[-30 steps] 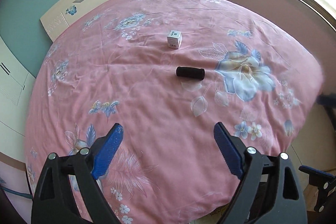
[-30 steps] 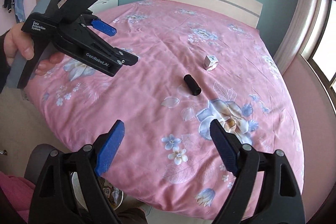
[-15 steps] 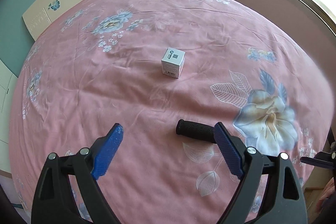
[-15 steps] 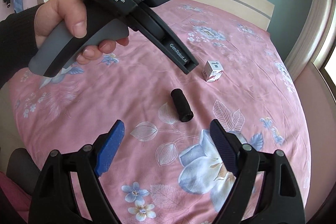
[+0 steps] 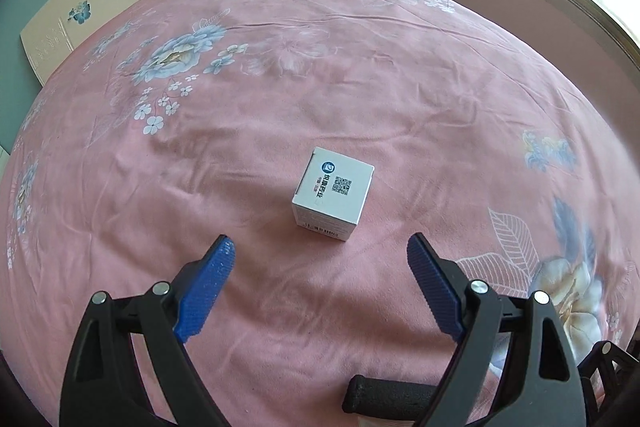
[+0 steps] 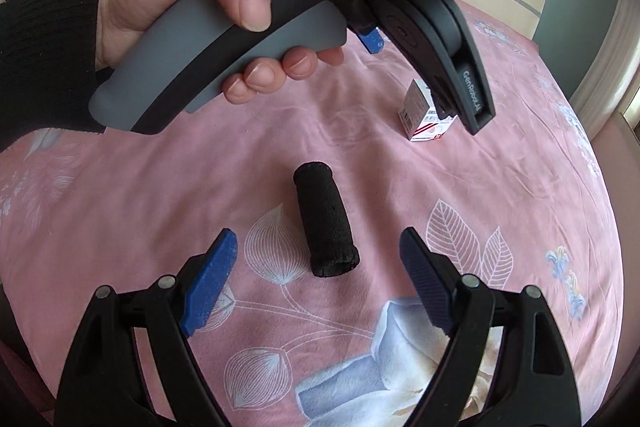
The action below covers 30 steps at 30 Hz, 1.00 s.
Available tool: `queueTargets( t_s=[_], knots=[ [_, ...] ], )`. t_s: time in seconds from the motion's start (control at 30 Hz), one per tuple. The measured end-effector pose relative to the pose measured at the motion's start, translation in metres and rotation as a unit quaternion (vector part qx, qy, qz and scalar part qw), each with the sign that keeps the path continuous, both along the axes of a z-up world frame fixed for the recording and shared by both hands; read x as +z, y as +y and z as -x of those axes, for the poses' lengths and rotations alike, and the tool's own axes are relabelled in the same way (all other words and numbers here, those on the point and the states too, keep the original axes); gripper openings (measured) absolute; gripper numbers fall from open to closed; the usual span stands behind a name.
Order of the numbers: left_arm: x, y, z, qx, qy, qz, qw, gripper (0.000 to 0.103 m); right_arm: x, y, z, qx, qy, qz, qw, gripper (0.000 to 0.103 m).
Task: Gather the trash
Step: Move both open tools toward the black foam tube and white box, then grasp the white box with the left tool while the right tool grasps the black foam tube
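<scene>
Jaws apart on both: right gripper [image 6: 318, 249] poised at black foam tube [image 6: 325, 220], frame centre on bed [image 6: 520, 187]; left gripper [image 5: 320, 247] facing white box [image 5: 332, 193], mid-frame. Approach step; next, lower, straddle, close.

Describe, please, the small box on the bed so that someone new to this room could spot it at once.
Start from the pink floral bedspread that covers the whole bed. Near its middle, ahead of the open left tool, stands a small white box with a blue round logo and a printed code square on top. Its only neighbour, a black foam cylinder, is dark, round and lying flat.
</scene>
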State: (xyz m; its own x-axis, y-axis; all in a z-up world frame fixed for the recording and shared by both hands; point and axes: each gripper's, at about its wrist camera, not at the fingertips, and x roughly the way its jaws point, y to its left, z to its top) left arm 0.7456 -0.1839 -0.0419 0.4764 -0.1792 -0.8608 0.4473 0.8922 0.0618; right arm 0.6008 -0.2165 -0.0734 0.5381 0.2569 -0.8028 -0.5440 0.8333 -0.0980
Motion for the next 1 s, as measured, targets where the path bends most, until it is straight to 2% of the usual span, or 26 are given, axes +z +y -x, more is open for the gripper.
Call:
queueTargets(
  t_s=[0.17,0.27,0.33,0.37,0.4,0.47,0.53,0.57,0.6,0.8,1.0],
  knots=[
    [-0.024,-0.018,-0.020,-0.013,-0.009,-0.020,0.9997,0.090,-0.023,0.002,-0.027,0.001,0.012,0.001,1.000,0.082],
    [-0.038,-0.023,-0.031,-0.005,-0.010,-0.029,0.9995,0.090,-0.036,0.002,-0.040,-0.007,0.018,0.003,1.000,0.082],
    [-0.046,-0.023,-0.038,0.004,-0.010,-0.033,0.9994,0.089,-0.044,0.003,-0.047,-0.010,0.028,0.003,1.000,0.073],
    [-0.049,-0.022,-0.041,0.009,-0.012,-0.033,0.9993,0.085,-0.049,0.003,-0.050,-0.009,0.040,0.003,0.999,0.057],
    [-0.051,-0.020,-0.043,0.013,-0.009,-0.030,0.9994,0.081,-0.054,0.004,-0.052,-0.006,0.055,-0.003,0.998,0.050],
    [-0.057,-0.019,-0.048,0.020,0.007,-0.026,0.9994,0.060,-0.058,0.005,-0.052,-0.006,0.054,-0.006,0.999,0.048],
    [-0.060,-0.019,-0.050,0.024,0.014,-0.027,0.9992,0.045,-0.058,0.007,-0.051,-0.006,0.056,-0.009,0.998,0.040],
    [-0.061,-0.020,-0.050,0.027,0.011,-0.033,0.9990,0.045,-0.057,0.007,-0.051,-0.009,0.057,-0.012,0.998,0.036],
    [-0.059,-0.021,-0.048,0.028,0.004,-0.037,0.9989,0.045,-0.056,0.008,-0.050,-0.013,0.057,-0.011,0.998,0.033],
    [-0.035,-0.012,-0.029,0.037,-0.008,-0.020,0.9991,0.045,-0.047,0.006,-0.042,-0.030,0.055,-0.012,0.998,0.033],
    [0.010,0.015,0.018,0.052,-0.018,-0.006,0.9985,0.045,-0.014,0.004,-0.019,-0.050,0.052,-0.022,0.997,0.033]
  ],
)
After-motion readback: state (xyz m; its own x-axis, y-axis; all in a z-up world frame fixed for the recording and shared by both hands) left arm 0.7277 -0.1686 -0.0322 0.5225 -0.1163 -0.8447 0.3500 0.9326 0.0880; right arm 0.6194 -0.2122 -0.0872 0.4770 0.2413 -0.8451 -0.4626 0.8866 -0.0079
